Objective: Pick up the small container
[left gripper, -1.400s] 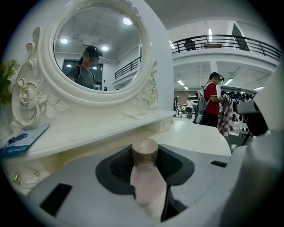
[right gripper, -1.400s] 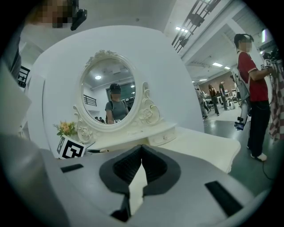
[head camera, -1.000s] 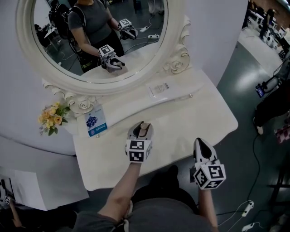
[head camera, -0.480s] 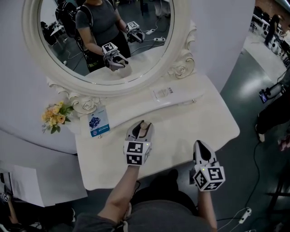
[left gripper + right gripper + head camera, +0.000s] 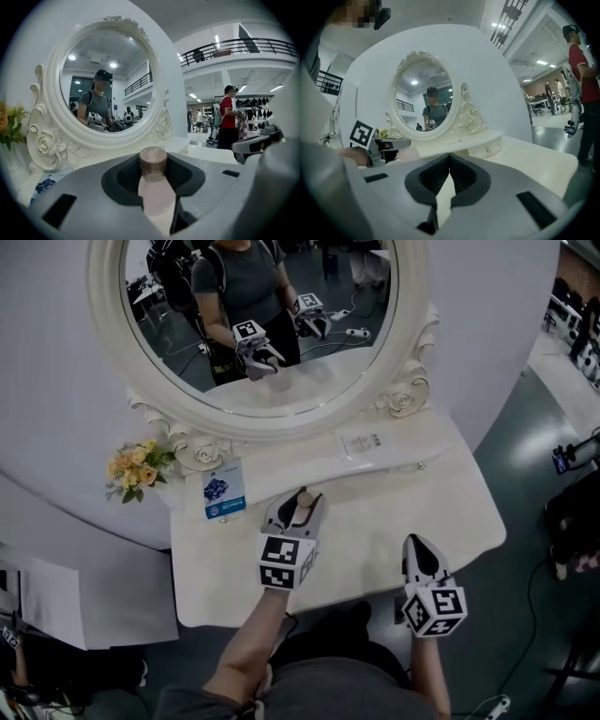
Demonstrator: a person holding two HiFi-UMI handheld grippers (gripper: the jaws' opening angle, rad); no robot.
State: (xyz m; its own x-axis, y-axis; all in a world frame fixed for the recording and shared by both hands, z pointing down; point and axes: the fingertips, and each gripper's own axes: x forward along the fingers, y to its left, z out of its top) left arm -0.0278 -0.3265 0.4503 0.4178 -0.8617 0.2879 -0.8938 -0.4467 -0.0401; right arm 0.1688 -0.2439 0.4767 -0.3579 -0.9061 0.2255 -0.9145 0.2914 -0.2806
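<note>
The left gripper (image 5: 292, 512) is clenched on the small container (image 5: 154, 192), a pale pink bottle with a brown cap. The bottle sits between the jaws with its cap at the jaw tips. The white dressing table (image 5: 403, 512) lies below the claw and an oval mirror (image 5: 262, 324) stands ahead of it. To the claw's right, well apart, the right gripper (image 5: 419, 554) has its jaws pressed together on nothing. A good lift likely needs an even squeeze, a steady wrist and a straight rise off the tabletop.

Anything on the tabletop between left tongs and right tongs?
No. Head view shows bare tabletop between the left tongs, which hold the small container, and the shut right tongs.
</note>
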